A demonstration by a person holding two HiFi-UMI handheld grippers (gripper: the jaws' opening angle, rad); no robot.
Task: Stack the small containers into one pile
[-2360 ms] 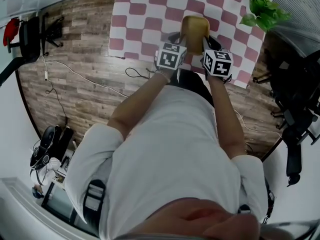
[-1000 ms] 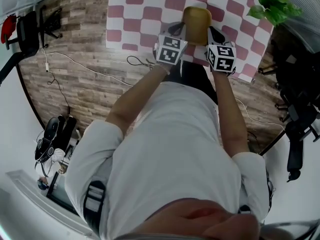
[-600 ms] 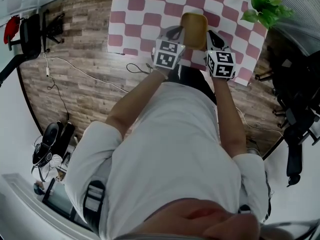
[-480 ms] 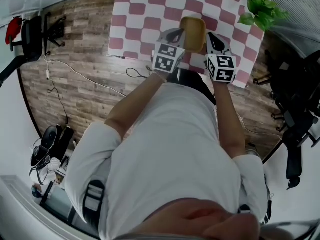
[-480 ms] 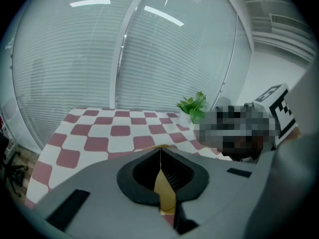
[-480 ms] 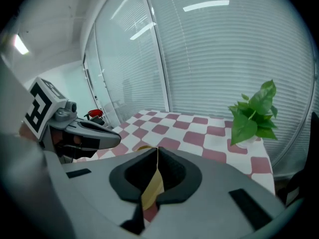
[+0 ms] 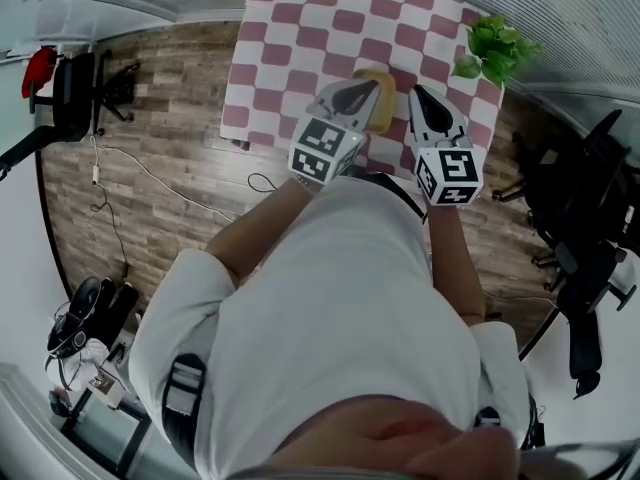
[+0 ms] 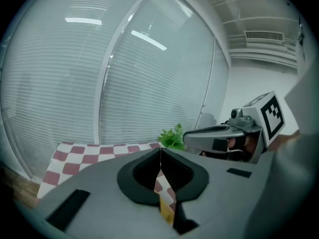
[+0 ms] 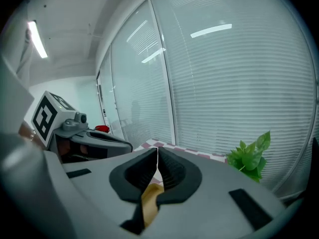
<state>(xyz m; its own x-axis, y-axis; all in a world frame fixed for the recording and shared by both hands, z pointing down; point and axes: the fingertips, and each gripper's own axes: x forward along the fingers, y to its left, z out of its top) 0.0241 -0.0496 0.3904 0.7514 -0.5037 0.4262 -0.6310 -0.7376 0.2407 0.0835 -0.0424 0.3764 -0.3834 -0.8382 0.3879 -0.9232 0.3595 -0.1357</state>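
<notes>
- Both tongs, the left tongs (image 7: 377, 86) and the right tongs (image 7: 414, 91), have lifted away from the counter (image 7: 300, 28) toward the head camera and look larger.
- They no longer flank the yellow container (image 7: 387, 116) at its 9 and 3 o'clock; the left tongs now cover most of it.
- Both seem to point more level.

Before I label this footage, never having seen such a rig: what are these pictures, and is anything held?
A person holds a two-jaw gripper in each hand; the marker cubes are part of them. One picture comes from a camera on the person's head, looking down. The other two come from cameras on the left gripper and right gripper, looking along their jaws. Below lies a red-and-white checked tablecloth, a yellow container on it, a green plant near its corner. Both grippers are shut and hold nothing.
</notes>
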